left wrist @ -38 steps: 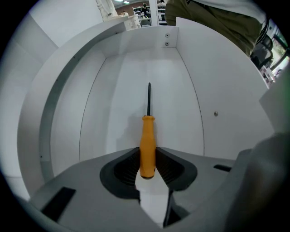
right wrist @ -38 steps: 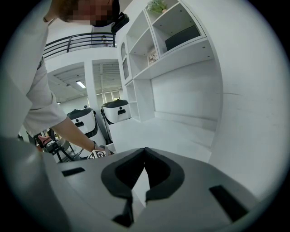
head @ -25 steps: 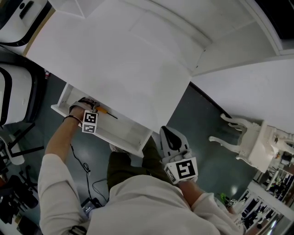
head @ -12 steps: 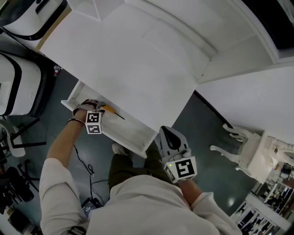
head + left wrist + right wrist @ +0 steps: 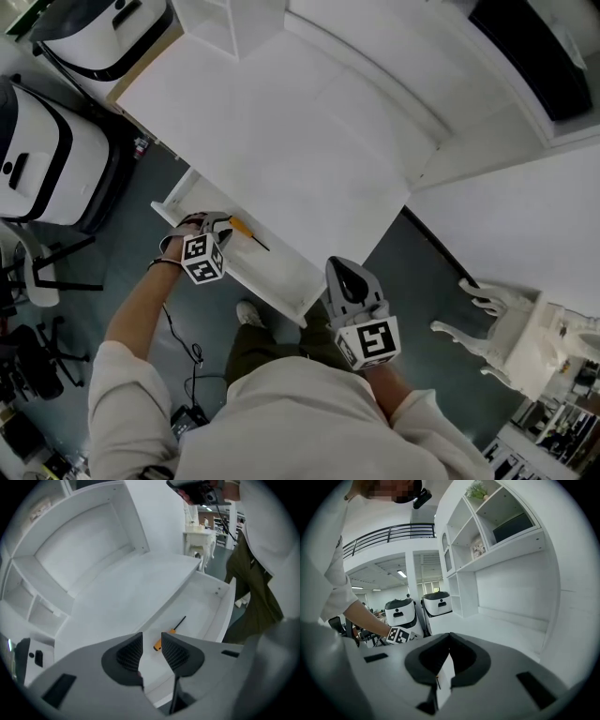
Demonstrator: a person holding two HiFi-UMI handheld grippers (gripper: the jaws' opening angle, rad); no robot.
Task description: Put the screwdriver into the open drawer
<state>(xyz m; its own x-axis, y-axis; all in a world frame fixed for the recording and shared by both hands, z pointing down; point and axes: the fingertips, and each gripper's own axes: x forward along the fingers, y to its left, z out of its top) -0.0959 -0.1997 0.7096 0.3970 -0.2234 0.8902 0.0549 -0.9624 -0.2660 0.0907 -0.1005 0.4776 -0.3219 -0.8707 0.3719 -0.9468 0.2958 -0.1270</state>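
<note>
Finishing the placement in the drawer

Nearest, the right gripper (image 5: 449,636) is held with jaws pressed together, empty. The left gripper (image 5: 151,638) is parted slightly, nothing gripped. Just beyond, the orange-handled screwdriver (image 5: 169,633) lies inside the open drawer (image 5: 224,617). Withdrawal is probably called for next.

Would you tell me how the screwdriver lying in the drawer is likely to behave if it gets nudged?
The screwdriver looks rigid and light: thin dark shaft, small orange handle. Lying flat on the smooth drawer floor, it would probably slide or roll.
</note>
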